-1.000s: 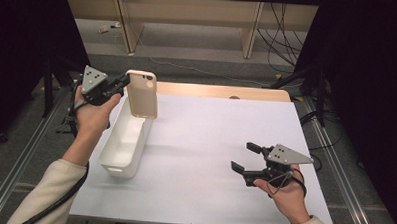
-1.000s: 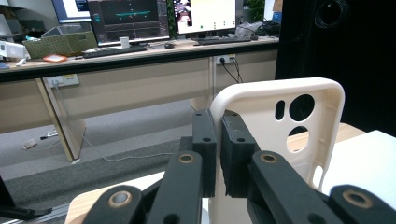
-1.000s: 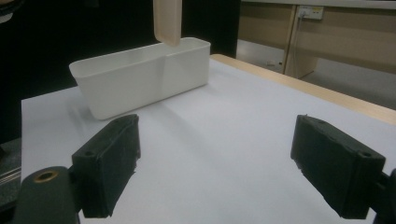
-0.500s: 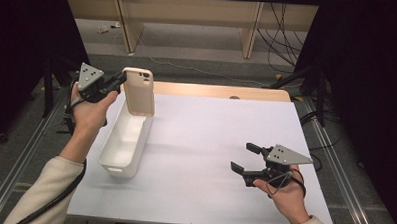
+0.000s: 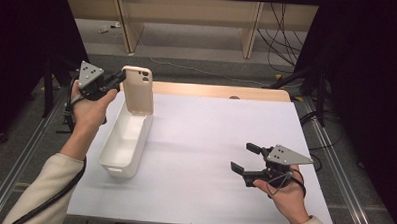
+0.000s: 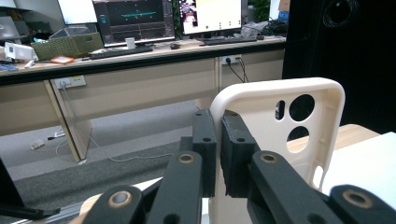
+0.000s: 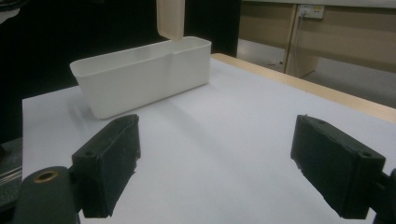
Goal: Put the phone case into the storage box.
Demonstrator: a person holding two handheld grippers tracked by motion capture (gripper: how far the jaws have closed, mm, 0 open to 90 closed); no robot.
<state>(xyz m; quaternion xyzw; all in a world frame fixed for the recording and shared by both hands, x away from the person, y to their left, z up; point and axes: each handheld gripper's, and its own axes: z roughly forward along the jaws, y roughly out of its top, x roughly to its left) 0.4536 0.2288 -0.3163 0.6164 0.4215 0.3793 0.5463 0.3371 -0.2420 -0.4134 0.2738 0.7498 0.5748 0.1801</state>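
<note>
One item is in transit: the left gripper (image 5: 118, 79) is clenched on the edge of a cream phone case (image 5: 137, 90), held upright above the far end of the white bin (image 5: 115, 165) at table left. The bin appears empty. Judged next move: lower the case inside, then release. The right gripper (image 5: 245, 158) rests released, near right.

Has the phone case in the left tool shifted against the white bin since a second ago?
Yes, slightly. The phone case, pinched in the left tool, has drifted left and a bit up the frame over the far end of the white bin.
</note>
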